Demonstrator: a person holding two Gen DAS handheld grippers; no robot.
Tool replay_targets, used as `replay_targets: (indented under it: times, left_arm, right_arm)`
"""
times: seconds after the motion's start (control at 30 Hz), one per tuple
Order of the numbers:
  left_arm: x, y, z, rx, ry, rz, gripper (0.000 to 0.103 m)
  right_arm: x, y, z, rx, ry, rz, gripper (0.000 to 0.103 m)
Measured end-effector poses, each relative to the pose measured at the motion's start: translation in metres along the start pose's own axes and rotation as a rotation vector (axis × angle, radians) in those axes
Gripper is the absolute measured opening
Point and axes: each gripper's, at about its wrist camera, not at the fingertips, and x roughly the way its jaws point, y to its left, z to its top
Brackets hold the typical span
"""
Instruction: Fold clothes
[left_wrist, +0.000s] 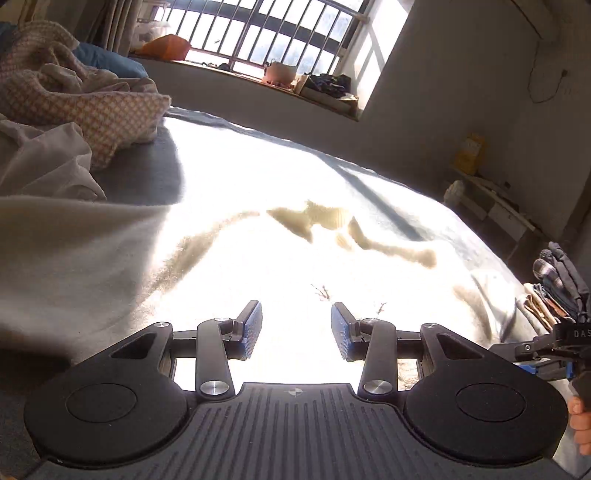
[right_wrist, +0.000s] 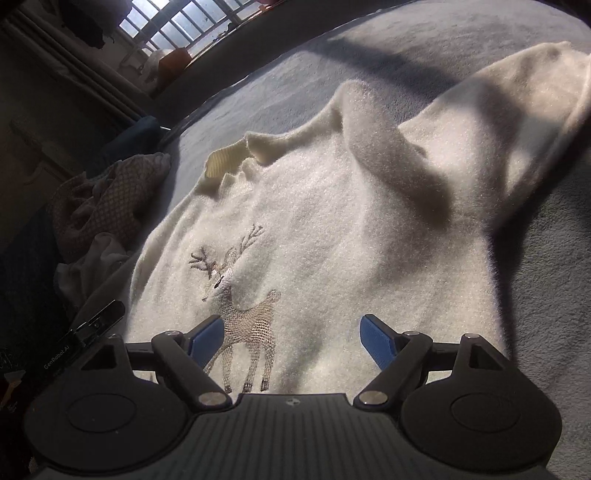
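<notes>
Right now both claws stood released, nothing between the blue pads. The right claw (right_wrist: 291, 345) hung just over the lower front of the cream sweater (right_wrist: 332, 229), directly above its embroidered reindeer (right_wrist: 240, 314). The left claw (left_wrist: 296, 330) also pointed at the sweater, but glare washed out that view, so how near it came to the fabric I could not tell. From the right claw the sweater ran away toward the ribbed collar (right_wrist: 225, 162), long axis roughly along the pointing direction, one sleeve (right_wrist: 391, 166) flopped across the chest and the other (right_wrist: 524, 122) trailing off to the right (right claw judged nearer both). The sweater lay front up, rumpled and fuzzy, on the grey bed (right_wrist: 406, 48). A pile of patterned bedding (right_wrist: 110, 206) sat well to the left.
</notes>
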Motion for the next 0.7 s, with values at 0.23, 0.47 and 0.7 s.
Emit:
replay_targets:
  times: [0.23,0.47,0.7]
  left_arm:
    - [0.031,-0.026,-0.037,0.08,0.103,-0.029,0.041]
    - [0.031,-0.024,-0.049,0.086,0.055,-0.02,0.041]
    - [0.032,-0.028,-0.053,0.112,0.035,-0.018,0.048]
  right_arm:
    - [-0.036,-0.059,0.012,0.154,-0.121,-0.075,0.082]
    - [-0.06,-0.134,0.014,0.388,-0.242,-0.165,0.08]
    - [-0.062,-0.192,0.039,0.524,-0.353,-0.181,0.078]
